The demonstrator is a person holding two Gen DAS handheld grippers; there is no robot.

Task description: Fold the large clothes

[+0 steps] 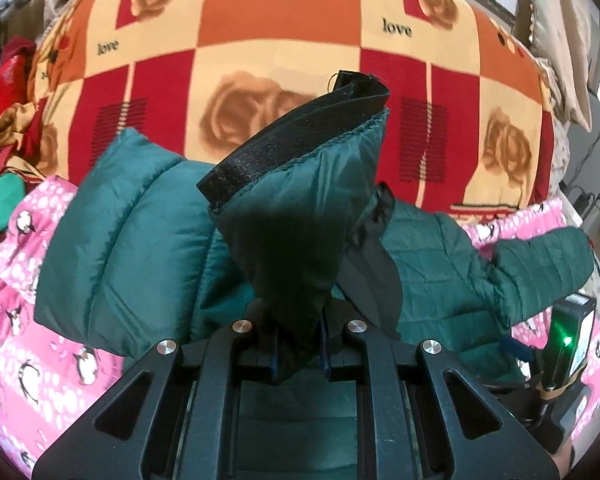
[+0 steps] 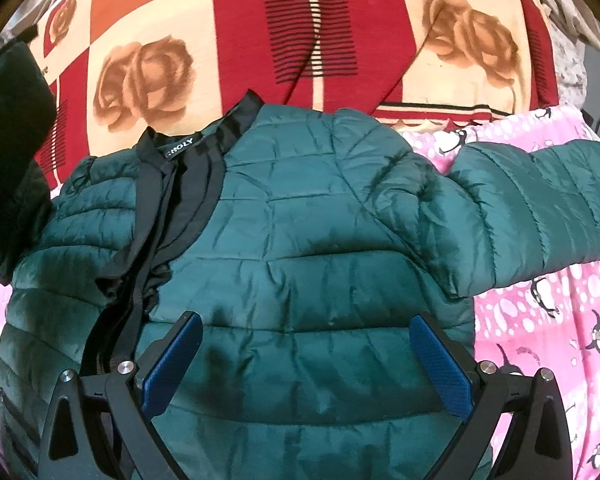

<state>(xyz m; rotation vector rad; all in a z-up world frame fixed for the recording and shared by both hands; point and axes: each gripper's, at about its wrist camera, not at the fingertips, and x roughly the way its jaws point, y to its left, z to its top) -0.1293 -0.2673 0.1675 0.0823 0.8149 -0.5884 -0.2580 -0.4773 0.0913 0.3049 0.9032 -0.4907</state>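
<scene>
A dark green quilted jacket (image 2: 320, 248) lies front up on a pink penguin-print sheet (image 2: 548, 312), its black collar and zip (image 2: 168, 184) at upper left. One sleeve (image 2: 540, 208) stretches out to the right. My right gripper (image 2: 306, 364) hovers open over the jacket's chest, nothing between its blue pads (image 2: 172, 360). In the left wrist view my left gripper (image 1: 300, 356) is shut on the other sleeve (image 1: 292, 216), which stands up from the jaws with its black cuff (image 1: 300, 136) on top. That raised sleeve shows at the left edge of the right wrist view.
An orange, red and cream blanket with rose prints (image 1: 284, 32) covers the bed behind the jacket. Crumpled red and green cloth (image 1: 4, 128) is piled at far left. The right gripper's body with a green light (image 1: 568, 340) is at lower right in the left wrist view.
</scene>
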